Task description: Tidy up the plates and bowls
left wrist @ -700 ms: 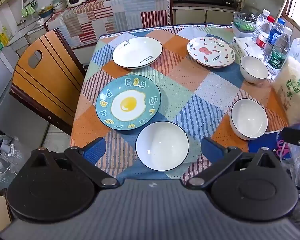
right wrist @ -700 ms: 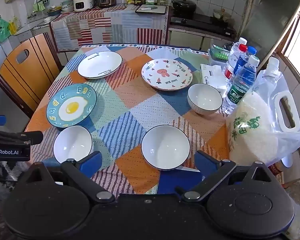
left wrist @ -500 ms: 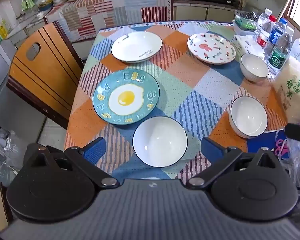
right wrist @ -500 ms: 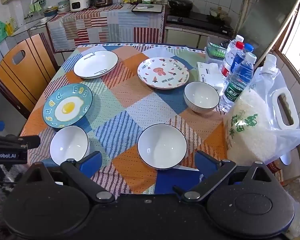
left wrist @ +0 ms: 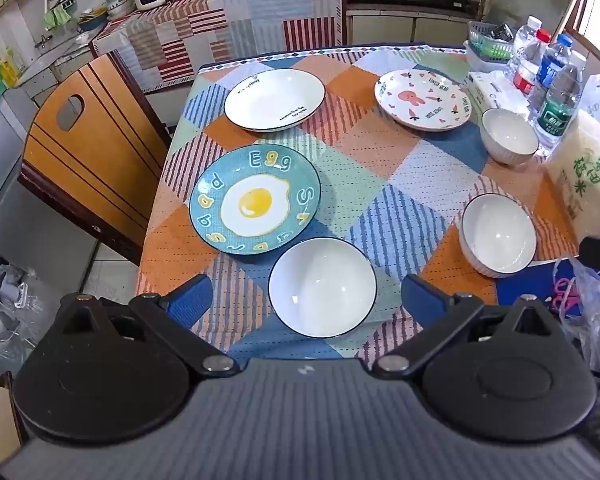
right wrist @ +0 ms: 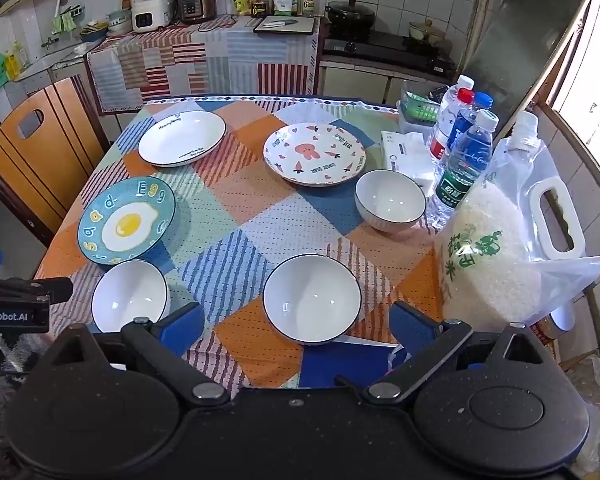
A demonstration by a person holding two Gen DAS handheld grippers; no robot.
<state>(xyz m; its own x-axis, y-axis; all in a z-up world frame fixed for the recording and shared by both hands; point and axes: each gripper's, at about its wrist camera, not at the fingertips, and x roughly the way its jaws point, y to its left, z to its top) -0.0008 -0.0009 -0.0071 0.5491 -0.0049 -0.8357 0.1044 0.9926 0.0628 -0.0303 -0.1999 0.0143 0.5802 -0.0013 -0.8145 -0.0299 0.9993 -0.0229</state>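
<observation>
Left gripper (left wrist: 306, 294) wide, empty; near white bowl (left wrist: 323, 286) seen between its fingers. Egg plate (left wrist: 255, 204) just beyond bowl. Right gripper (right wrist: 296, 326) wide, empty, over second bowl (right wrist: 312, 298).

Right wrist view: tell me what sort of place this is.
A home kitchen with a dining table, most likely. A gas stove with a black pot stands at the back, a pressure cooker sits on the cloth-covered counter, and the patchwork-clothed table holds plates and bowls.
</observation>
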